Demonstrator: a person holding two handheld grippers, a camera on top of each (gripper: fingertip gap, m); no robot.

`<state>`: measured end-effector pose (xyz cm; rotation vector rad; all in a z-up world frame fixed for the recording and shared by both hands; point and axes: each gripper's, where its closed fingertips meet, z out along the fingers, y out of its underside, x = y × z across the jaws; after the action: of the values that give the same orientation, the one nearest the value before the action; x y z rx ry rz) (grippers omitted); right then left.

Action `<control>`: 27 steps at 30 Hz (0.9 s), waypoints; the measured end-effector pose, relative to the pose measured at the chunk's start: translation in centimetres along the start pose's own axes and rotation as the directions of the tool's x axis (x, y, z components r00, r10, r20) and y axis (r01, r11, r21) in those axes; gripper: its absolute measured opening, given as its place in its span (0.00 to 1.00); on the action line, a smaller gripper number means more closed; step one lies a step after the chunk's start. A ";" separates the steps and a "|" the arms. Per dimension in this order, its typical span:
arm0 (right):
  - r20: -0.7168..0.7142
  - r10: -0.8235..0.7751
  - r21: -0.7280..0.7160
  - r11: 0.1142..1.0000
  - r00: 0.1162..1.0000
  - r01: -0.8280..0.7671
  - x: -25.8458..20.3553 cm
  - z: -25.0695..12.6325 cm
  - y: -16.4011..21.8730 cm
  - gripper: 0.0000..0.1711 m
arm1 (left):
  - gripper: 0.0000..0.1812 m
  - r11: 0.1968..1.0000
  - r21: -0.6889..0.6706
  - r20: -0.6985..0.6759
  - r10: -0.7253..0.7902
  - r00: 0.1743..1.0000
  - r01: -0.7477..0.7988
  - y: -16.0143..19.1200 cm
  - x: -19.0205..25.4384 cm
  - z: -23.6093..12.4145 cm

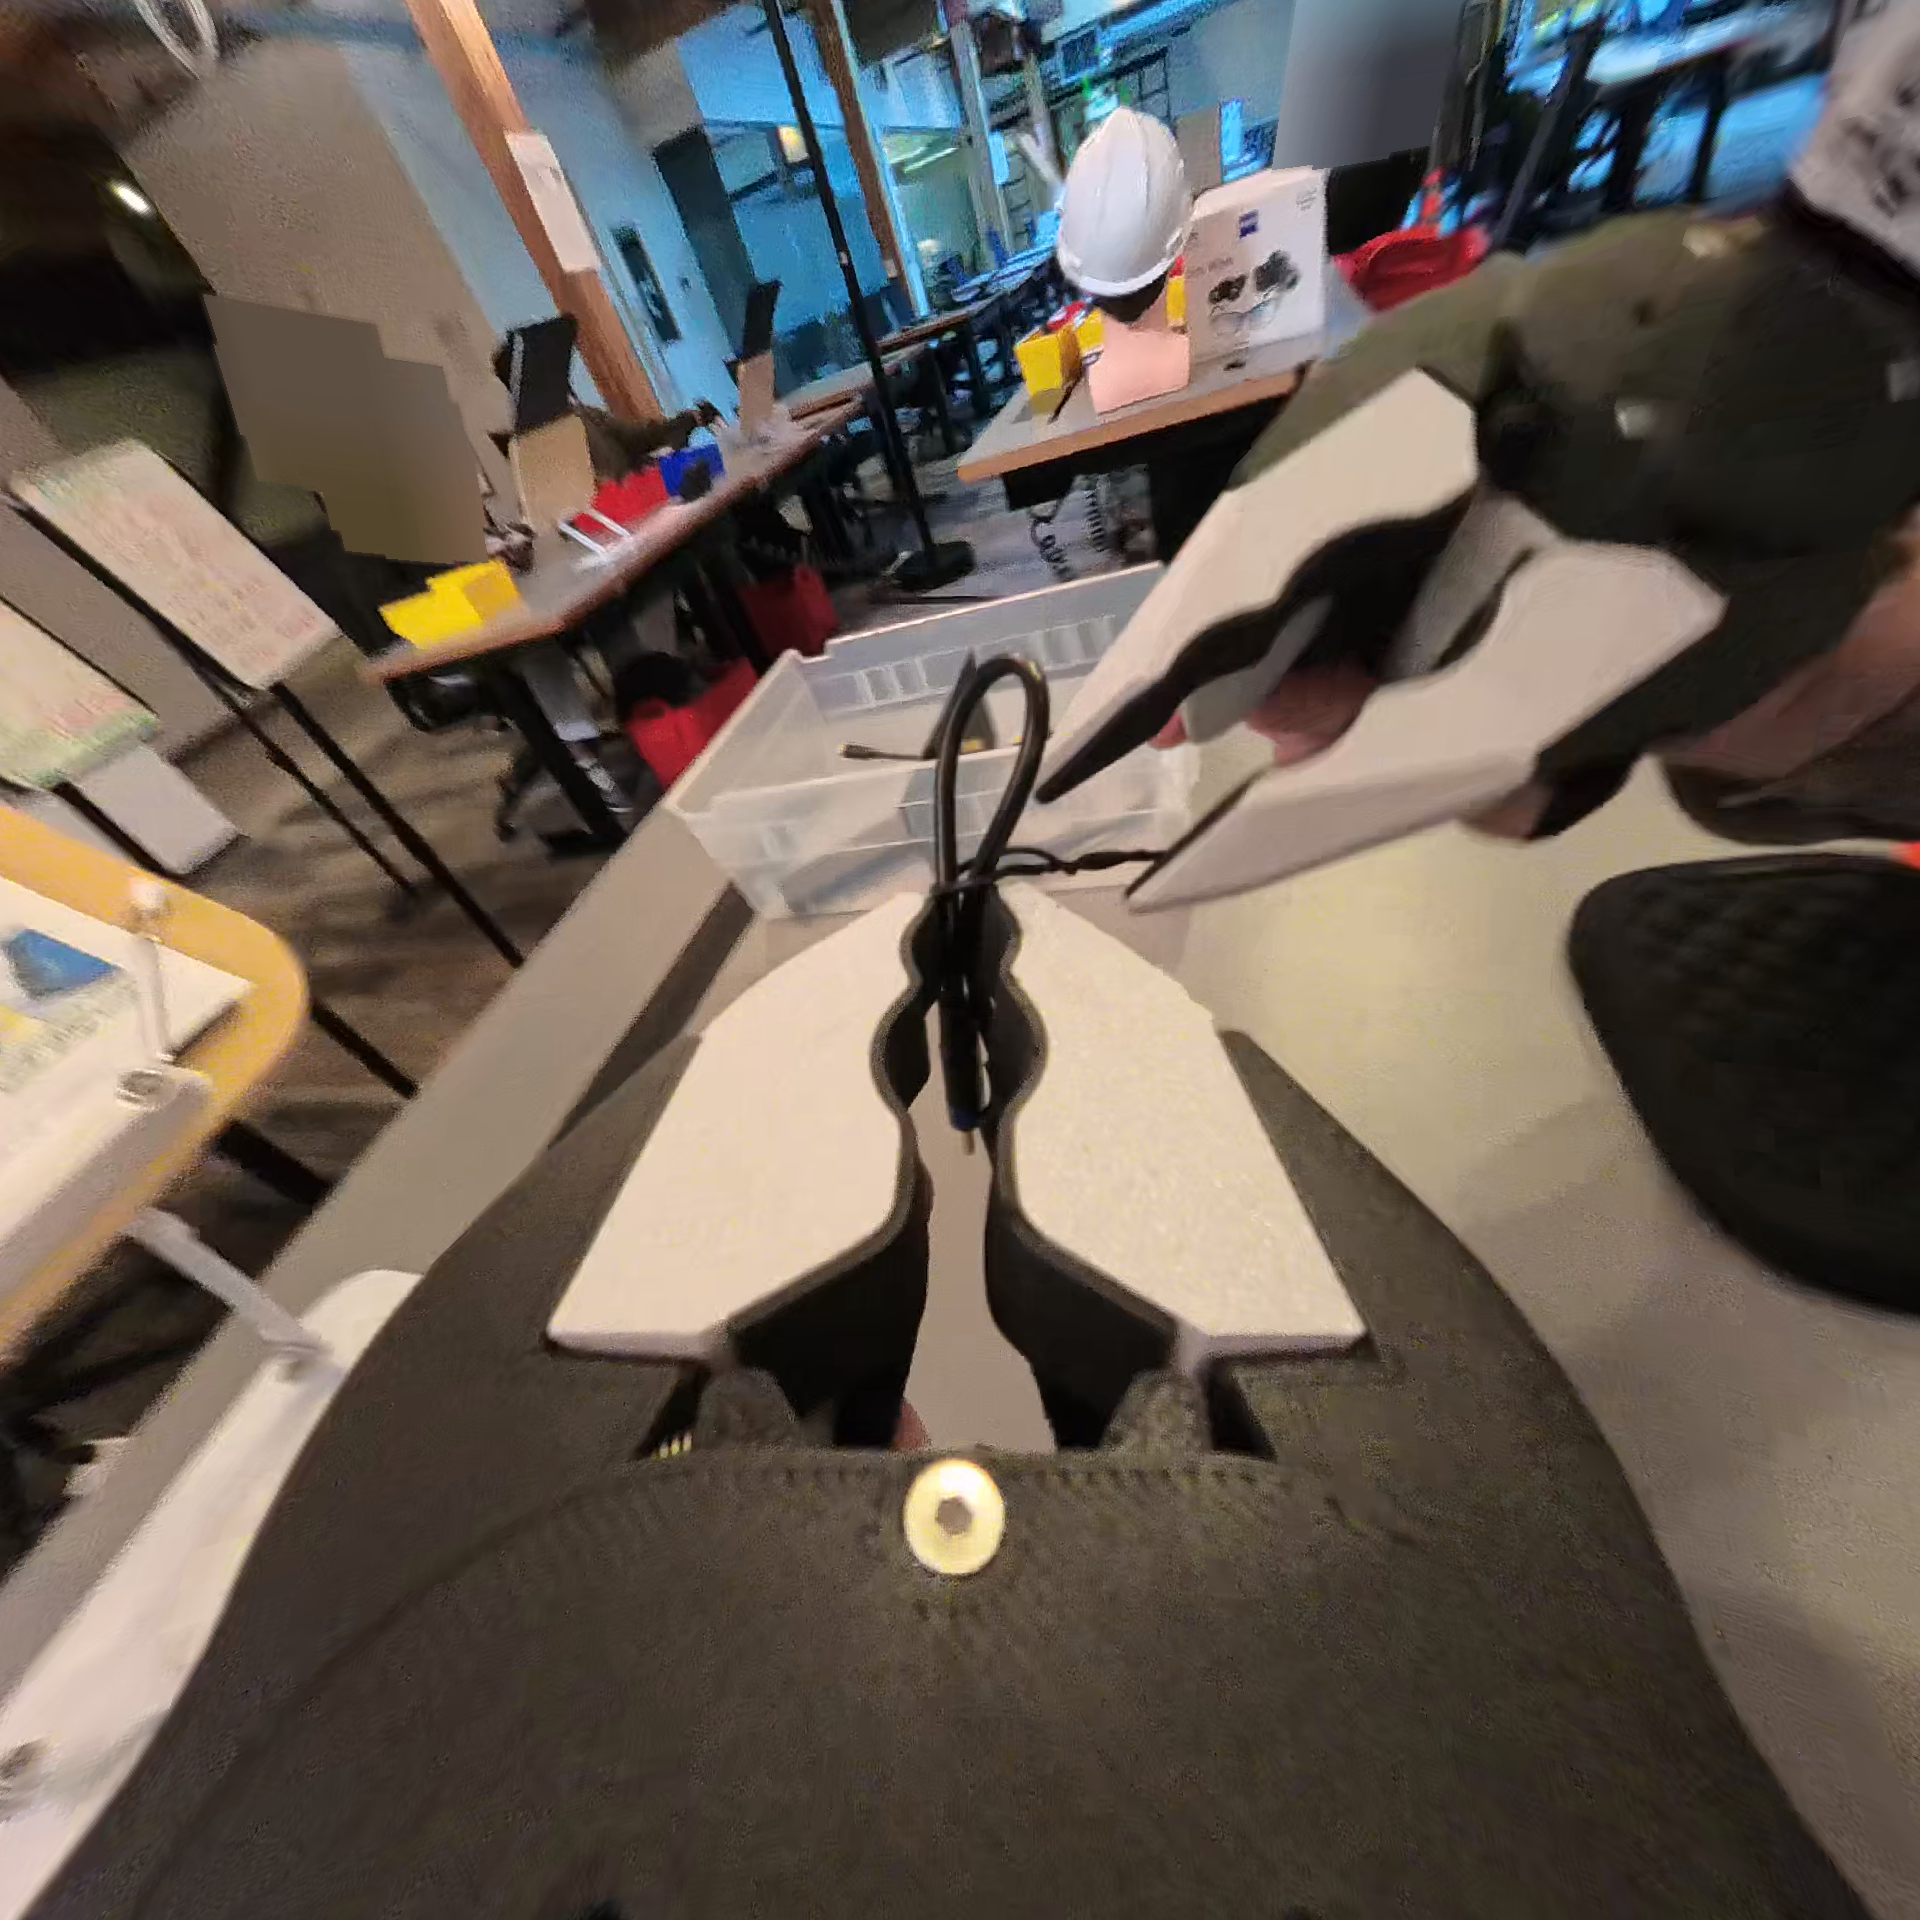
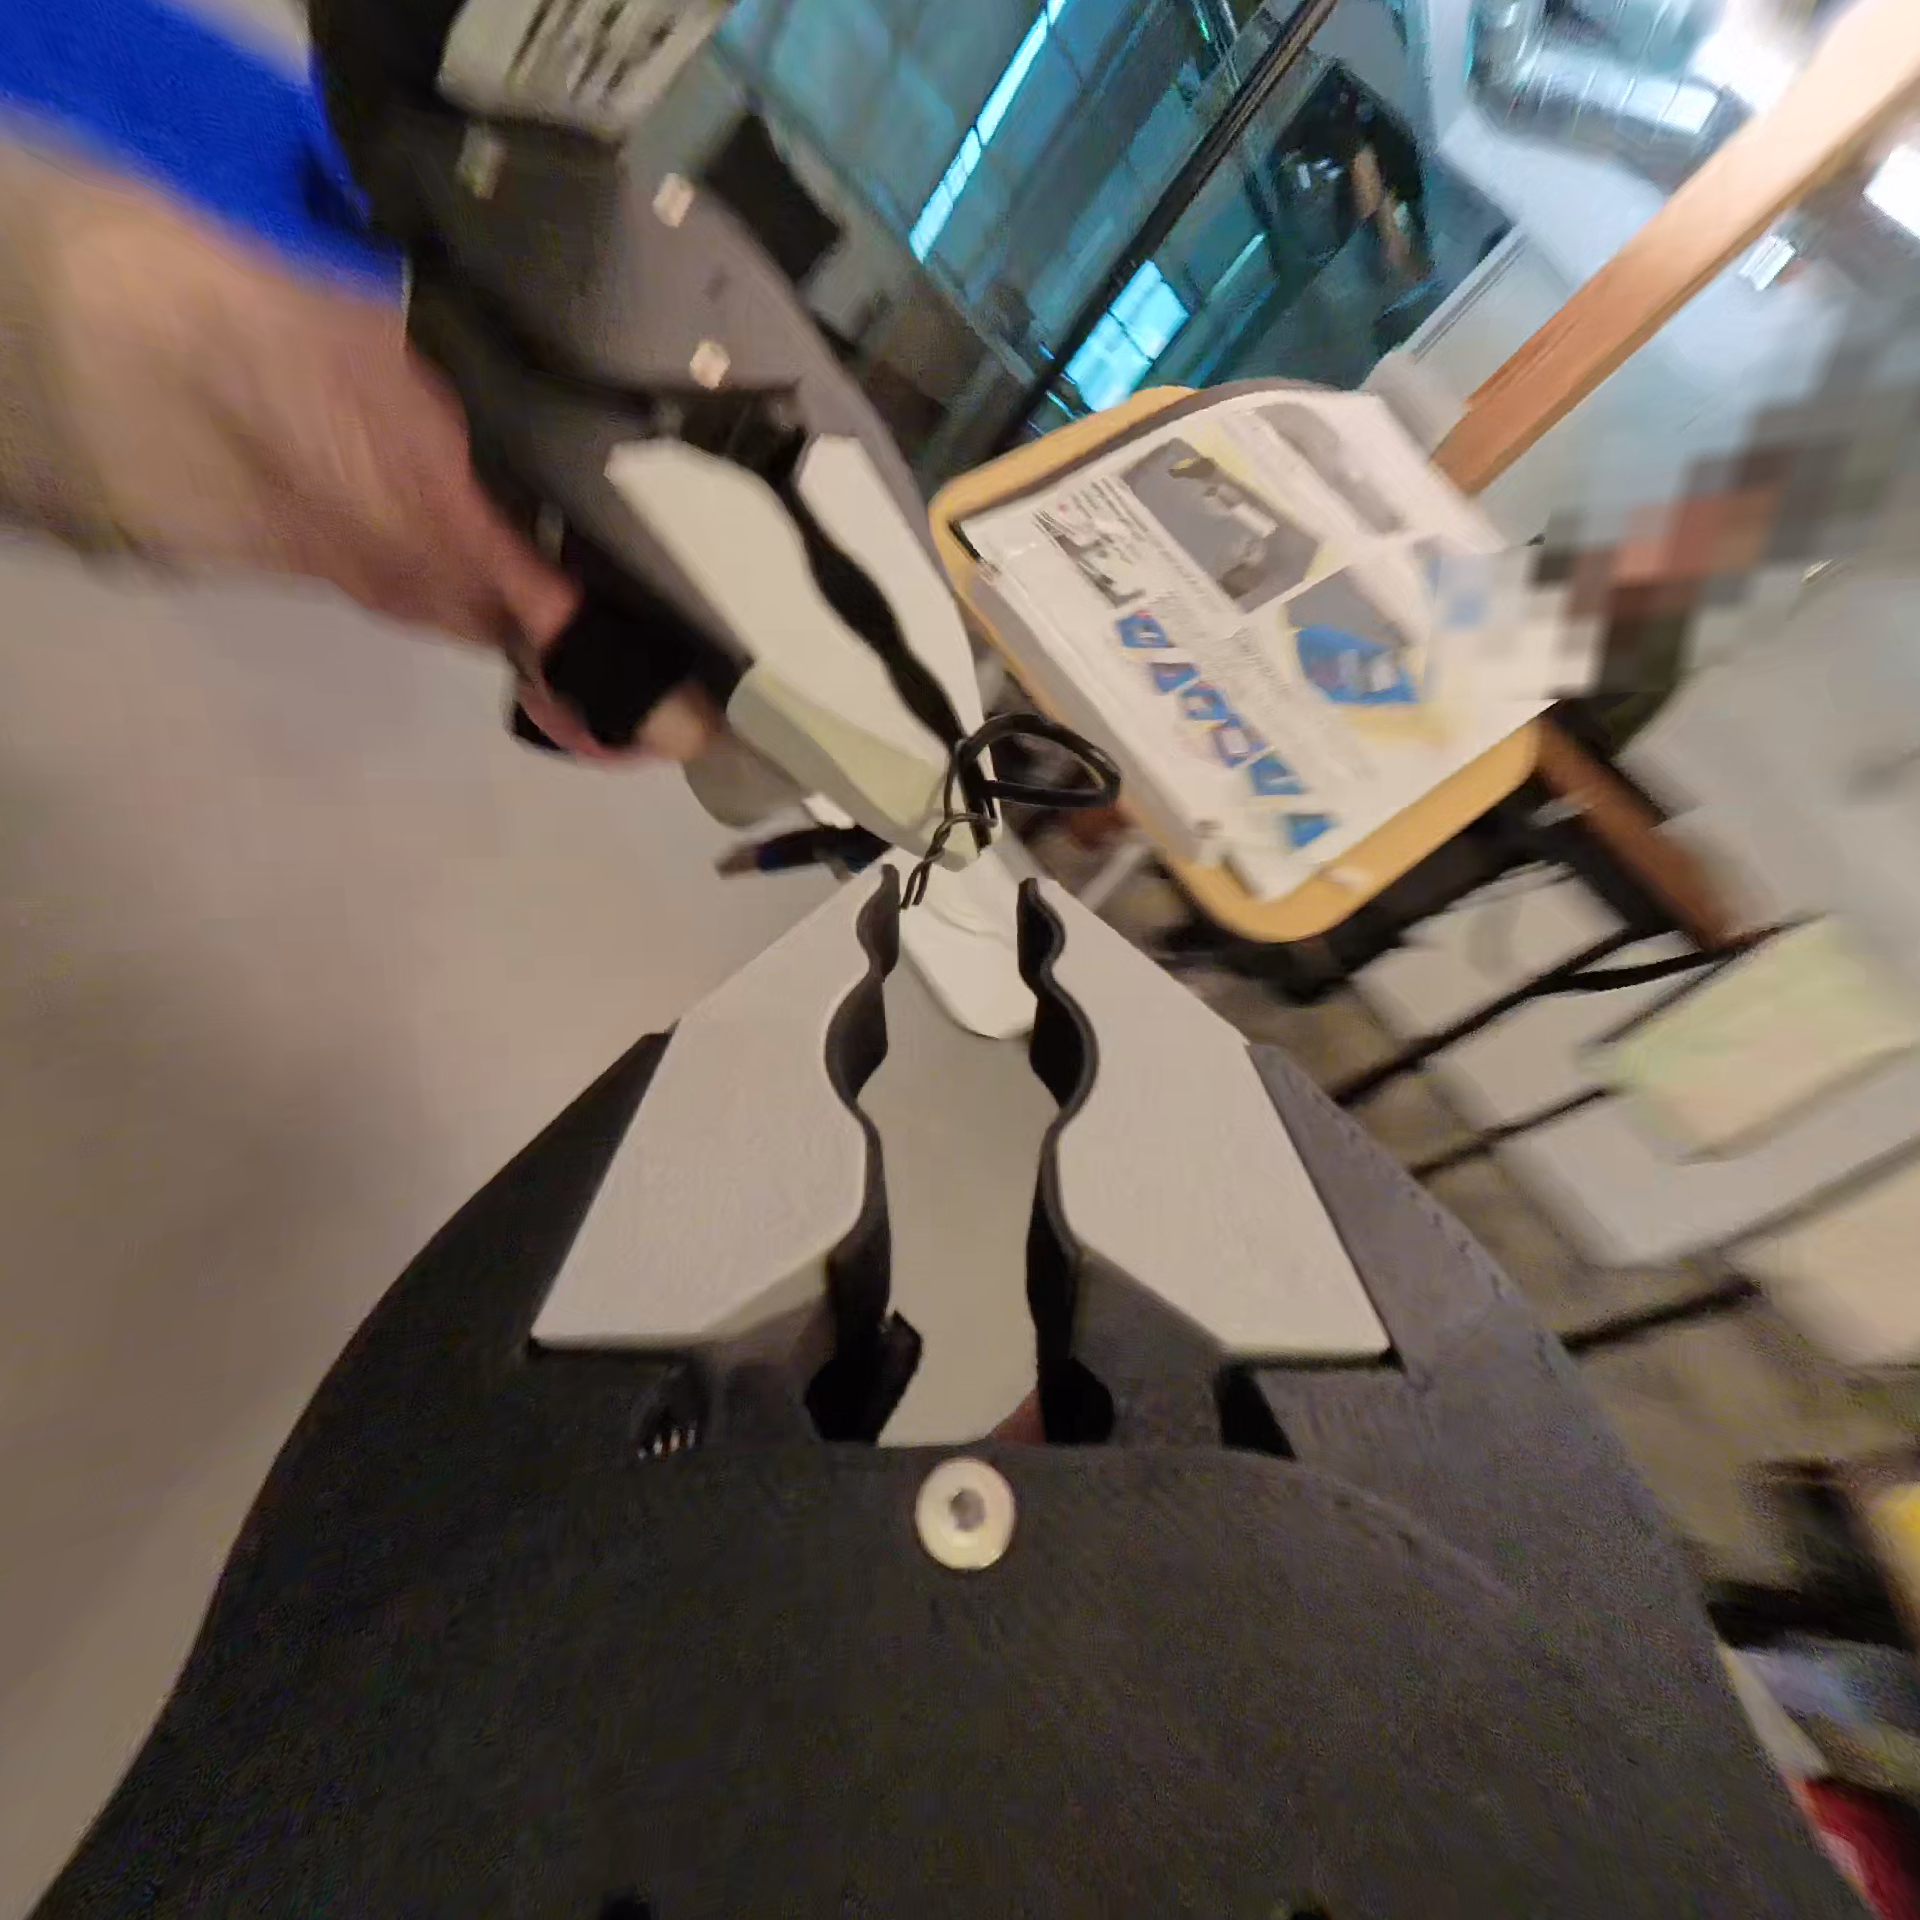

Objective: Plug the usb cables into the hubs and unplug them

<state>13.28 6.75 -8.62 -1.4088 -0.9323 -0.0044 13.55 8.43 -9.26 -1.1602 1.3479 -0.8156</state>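
- USB cable (image 1: 961,1023), coiled and twist-tied, sits clamped between the fingers of the left hand-held gripper (image 1: 958,935), above the bench (image 1: 1403,1039).
- Right hand-held gripper (image 2: 951,894): parted, empty, tips at the twist tie (image 2: 940,836).
- Advice: pinch only the tie's tail, untwist slowly, keep the left clamp steady.
- Clear bin (image 1: 831,790) sits behind; no hub visible.

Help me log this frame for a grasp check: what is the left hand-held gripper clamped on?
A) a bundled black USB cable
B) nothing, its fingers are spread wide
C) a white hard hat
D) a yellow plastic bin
A: in the left wrist view the left hand-held gripper is closed on the bundled black USB cable, whose loop rises above the fingertips, while the right hand-held gripper stands open close beside it.
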 end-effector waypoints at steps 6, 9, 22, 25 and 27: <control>0.382 0.679 0.095 0.645 0.626 -0.758 0.0 -1.4 -0.8 0.17 | 0.04 0.960 0.076 0.095 0.262 0.960 -0.269 -1.7 0.5 -0.5; 0.447 0.724 0.084 0.550 0.525 -0.831 -1.1 -1.1 -0.9 0.17 | 0.03 0.929 0.089 0.104 0.349 0.931 -0.359 -1.9 1.2 -0.6; 0.505 0.729 0.173 0.439 0.462 -0.882 -1.2 -1.3 -2.0 0.00 | 0.03 0.845 0.054 0.163 0.518 0.840 -0.532 -2.2 1.8 -0.8; 0.441 0.725 0.195 0.498 0.529 -0.845 -1.2 -1.1 -1.7 0.00 | 0.03 0.841 0.019 0.175 0.530 0.830 -0.541 -2.0 1.5 -0.7; 0.350 0.713 0.215 0.571 0.608 -0.792 -0.9 -0.9 -1.2 0.00 | 0.03 0.838 -0.033 0.193 0.539 0.820 -0.544 -1.7 1.1 -0.5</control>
<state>12.57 5.25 -8.05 -1.3806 -0.3887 0.9680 13.47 6.85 -7.91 -0.7466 1.3985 -0.2900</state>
